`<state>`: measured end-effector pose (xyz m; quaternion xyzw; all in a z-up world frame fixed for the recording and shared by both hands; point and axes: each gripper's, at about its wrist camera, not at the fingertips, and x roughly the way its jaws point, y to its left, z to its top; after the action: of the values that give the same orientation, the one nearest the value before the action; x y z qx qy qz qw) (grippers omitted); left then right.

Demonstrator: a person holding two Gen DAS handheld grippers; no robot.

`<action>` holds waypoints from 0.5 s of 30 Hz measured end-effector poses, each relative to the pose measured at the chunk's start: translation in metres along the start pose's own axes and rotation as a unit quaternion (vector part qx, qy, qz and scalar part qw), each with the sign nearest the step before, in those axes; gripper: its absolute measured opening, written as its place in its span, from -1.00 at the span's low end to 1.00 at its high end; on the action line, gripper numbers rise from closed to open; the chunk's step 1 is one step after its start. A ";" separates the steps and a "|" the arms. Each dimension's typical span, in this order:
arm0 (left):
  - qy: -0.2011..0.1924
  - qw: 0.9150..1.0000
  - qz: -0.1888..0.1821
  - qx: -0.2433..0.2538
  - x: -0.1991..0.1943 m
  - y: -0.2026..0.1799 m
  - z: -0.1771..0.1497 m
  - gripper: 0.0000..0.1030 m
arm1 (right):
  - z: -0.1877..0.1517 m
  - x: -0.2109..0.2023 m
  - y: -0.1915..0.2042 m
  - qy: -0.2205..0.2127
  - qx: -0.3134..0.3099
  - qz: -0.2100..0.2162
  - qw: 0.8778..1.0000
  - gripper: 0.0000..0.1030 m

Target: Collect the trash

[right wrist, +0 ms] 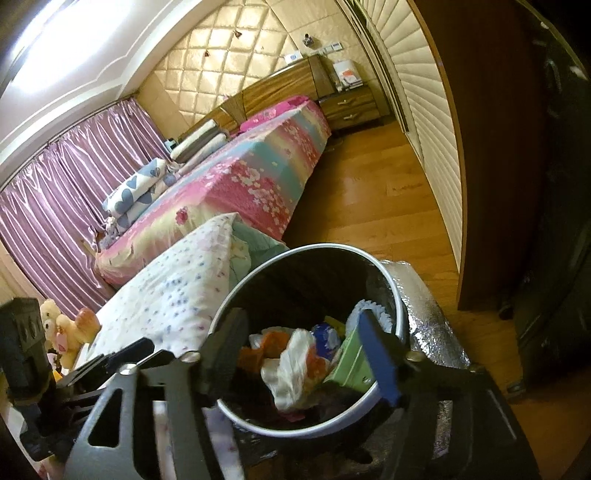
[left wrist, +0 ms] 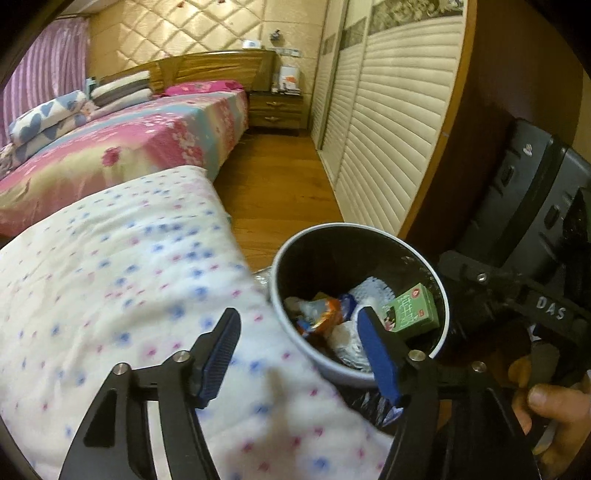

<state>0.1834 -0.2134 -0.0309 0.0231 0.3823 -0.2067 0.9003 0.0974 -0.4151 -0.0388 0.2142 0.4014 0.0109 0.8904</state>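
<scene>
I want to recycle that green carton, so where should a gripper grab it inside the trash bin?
Probably from above, closing on the two broad faces of the green carton near its raised upper end. It leans tilted against the trash bin wall on the right, atop loose wrappers, so only that end stands clear.

A bedroom in a home is shown; a bed (right wrist: 258,177) with a wooden headboard (left wrist: 218,68) is spread with a pink floral sheet, and folded bedding with a heart print (right wrist: 136,190) is laid on it. A quilted padded wall (left wrist: 192,29) is seen behind the headboard; a wooden nightstand (right wrist: 352,107) is set beside the bed; pink curtains (right wrist: 62,184) are hung along one side. A slatted sliding wardrobe (left wrist: 388,122) is ranged along the wooden floor (right wrist: 369,206); plush toys (right wrist: 64,328) are gathered near a dotted quilt (left wrist: 122,277).
</scene>
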 end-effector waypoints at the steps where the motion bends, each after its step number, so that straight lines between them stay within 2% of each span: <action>1: -0.007 1.000 0.003 -0.004 -0.008 0.002 -0.004 0.41 | -0.002 -0.004 0.003 -0.006 -0.001 0.002 1.000 0.46; 3: -0.018 1.000 0.013 -0.012 -0.023 0.004 -0.014 0.54 | -0.006 -0.009 0.011 -0.013 -0.006 0.002 1.000 0.52; 9: -0.049 0.998 0.035 -0.035 -0.065 0.010 -0.048 0.65 | -0.028 -0.030 0.033 -0.031 -0.025 -0.002 0.999 0.82; 15: -0.099 0.992 0.068 -0.037 -0.107 0.012 -0.084 0.74 | -0.052 -0.048 0.060 -0.053 -0.069 -0.010 0.996 0.84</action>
<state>0.0642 -0.1474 -0.0167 -0.0051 0.2960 -0.1317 0.9461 0.0362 -0.3507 -0.0120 0.1483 0.3545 0.0180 0.9230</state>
